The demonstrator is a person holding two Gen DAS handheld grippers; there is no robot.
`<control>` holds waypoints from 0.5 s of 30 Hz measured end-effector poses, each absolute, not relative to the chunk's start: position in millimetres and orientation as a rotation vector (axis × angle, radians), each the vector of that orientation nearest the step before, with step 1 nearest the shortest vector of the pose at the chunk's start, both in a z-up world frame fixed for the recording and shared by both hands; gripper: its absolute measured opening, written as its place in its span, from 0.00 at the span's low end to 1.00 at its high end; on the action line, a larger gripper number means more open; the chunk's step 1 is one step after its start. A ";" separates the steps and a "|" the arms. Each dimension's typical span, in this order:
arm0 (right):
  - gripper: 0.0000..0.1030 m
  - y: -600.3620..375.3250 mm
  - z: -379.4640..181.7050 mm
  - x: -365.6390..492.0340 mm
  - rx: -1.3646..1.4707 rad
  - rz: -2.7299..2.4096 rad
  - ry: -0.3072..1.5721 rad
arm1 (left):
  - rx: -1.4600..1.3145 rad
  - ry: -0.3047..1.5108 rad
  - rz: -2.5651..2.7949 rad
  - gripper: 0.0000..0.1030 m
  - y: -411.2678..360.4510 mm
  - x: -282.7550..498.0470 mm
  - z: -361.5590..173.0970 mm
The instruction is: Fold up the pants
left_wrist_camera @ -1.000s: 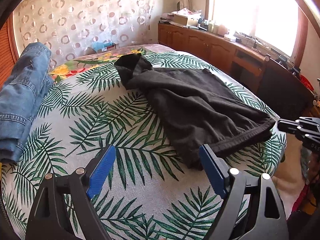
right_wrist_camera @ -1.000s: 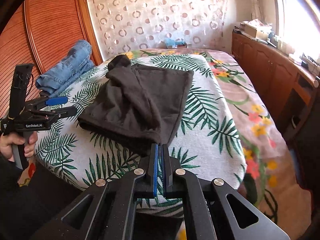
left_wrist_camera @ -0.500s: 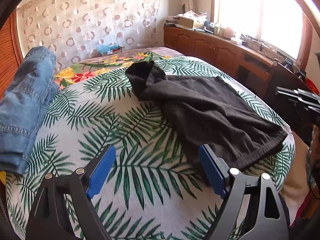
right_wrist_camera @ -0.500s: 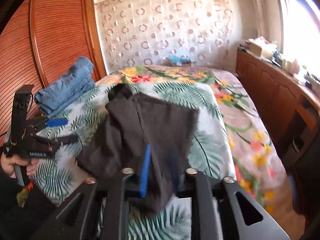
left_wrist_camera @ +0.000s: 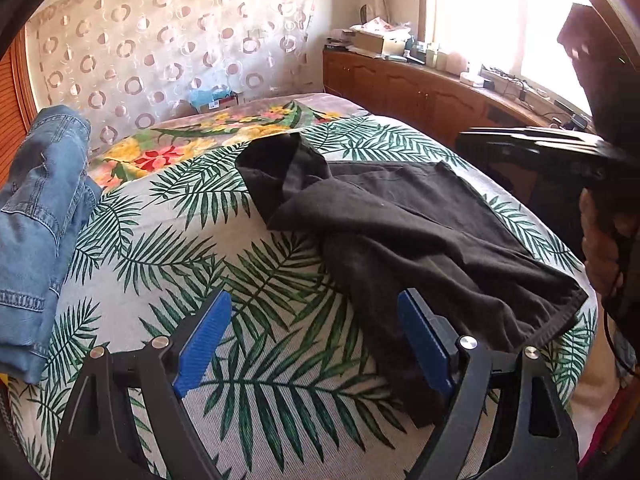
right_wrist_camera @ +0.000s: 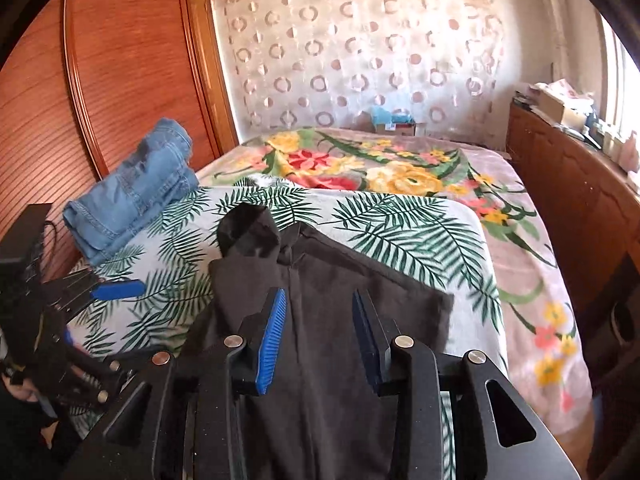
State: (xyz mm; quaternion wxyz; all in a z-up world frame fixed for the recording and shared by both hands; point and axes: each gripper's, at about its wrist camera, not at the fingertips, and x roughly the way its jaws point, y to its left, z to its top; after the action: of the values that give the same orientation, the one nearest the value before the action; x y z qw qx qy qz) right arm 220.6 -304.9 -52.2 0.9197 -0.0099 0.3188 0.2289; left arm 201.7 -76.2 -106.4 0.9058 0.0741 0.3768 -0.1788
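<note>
Right tongs [right_wrist_camera: 318,334], apart, probably just above black pants [right_wrist_camera: 332,280] (blurred).

pants [left_wrist_camera: 404,232] on bed [left_wrist_camera: 168,264], jeans [left_wrist_camera: 36,216] at left edge

bed [left_wrist_camera: 280,360]: black pants [left_wrist_camera: 420,232], folded jeans [left_wrist_camera: 36,220], maybe.

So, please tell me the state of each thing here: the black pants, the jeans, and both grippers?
Black pants: partly folded, rumpled, lying on the bed.
Jeans: folded, lying at the bed's edge.
Left gripper: open, holding nothing.
Right gripper: open, above the pants, pads not pressing the cloth.
</note>
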 end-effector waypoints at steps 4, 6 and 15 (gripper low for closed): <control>0.35 -290.9 -58.7 244.0 -0.027 0.499 0.704 | 0.150 0.783 -0.358 0.83 -73.9 207.1 -107.6; 0.35 -282.8 -63.9 256.4 -0.028 0.518 0.743 | 0.148 0.787 -0.354 0.83 -72.4 208.6 -108.8; 0.35 -245.4 -80.9 294.4 -0.100 0.542 0.855 | 0.139 0.799 -0.351 0.83 -69.3 208.1 -115.1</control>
State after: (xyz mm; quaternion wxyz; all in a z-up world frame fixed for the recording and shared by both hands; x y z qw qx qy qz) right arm 294.4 -245.4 -80.9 0.8734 -0.0477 0.4092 0.2597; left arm 208.1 -69.3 -115.1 0.9040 0.0671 0.3866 -0.1698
